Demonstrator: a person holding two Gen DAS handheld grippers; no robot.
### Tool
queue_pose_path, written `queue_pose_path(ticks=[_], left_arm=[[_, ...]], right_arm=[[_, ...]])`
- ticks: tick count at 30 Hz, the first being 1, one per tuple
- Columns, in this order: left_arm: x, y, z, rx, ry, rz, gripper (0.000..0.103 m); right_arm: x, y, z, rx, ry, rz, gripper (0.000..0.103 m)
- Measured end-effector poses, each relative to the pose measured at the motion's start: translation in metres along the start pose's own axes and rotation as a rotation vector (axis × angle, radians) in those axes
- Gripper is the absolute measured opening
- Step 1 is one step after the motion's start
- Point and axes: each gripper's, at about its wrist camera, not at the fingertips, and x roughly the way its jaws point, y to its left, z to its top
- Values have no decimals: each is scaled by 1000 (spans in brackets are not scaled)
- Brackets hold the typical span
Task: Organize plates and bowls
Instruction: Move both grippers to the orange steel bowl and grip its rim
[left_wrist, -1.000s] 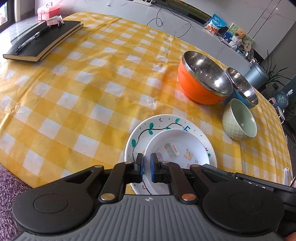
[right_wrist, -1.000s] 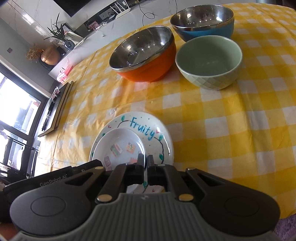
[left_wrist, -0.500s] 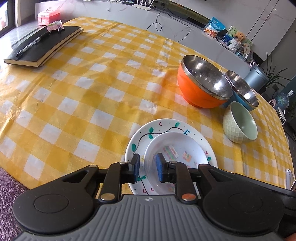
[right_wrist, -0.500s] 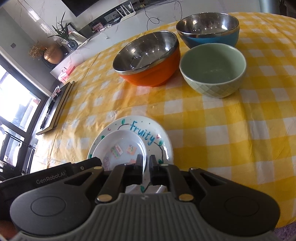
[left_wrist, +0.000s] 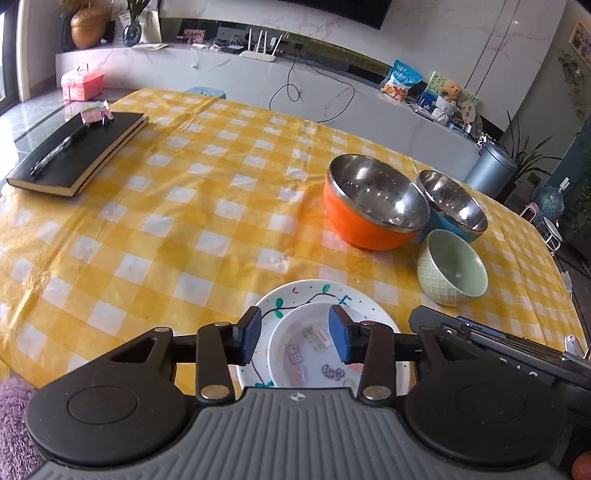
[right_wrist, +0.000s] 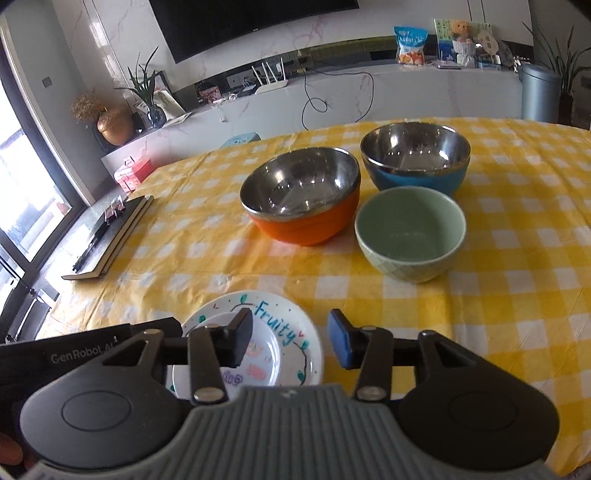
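White small plate (left_wrist: 314, 354), nested on "Fruity" plate (right_wrist: 280, 317)

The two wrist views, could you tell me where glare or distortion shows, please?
Left wrist: bright highlights inside the orange bowl; fisheye bends the table edge. Right wrist: the window at left is blown out, the blue bowl mirrors the room, corners vignette dark.

The left gripper (left_wrist: 295, 334) hangs with its jaws spread wide above a small white plate (left_wrist: 314, 354) stacked on a larger "Fruity" plate (left_wrist: 303, 295). Beyond sit an orange steel-lined bowl (left_wrist: 373, 206), a blue bowl (left_wrist: 452, 206) and a green ceramic bowl (left_wrist: 452, 267), close together on the yellow checked tablecloth (left_wrist: 166, 221).
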Motion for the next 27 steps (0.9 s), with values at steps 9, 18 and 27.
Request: queue_pose_path(ticks=[9, 18, 27], left_arm=[[-3, -22, 21, 93, -71, 23, 48], [6, -29, 55, 72, -95, -22, 58], [31, -35, 84, 68, -102, -21, 64]], right_arm=[[-12, -10, 18, 18, -99, -74, 59], [-6, -14, 49, 22, -135, -97, 59], [24, -19, 75, 57, -114, -93, 58]])
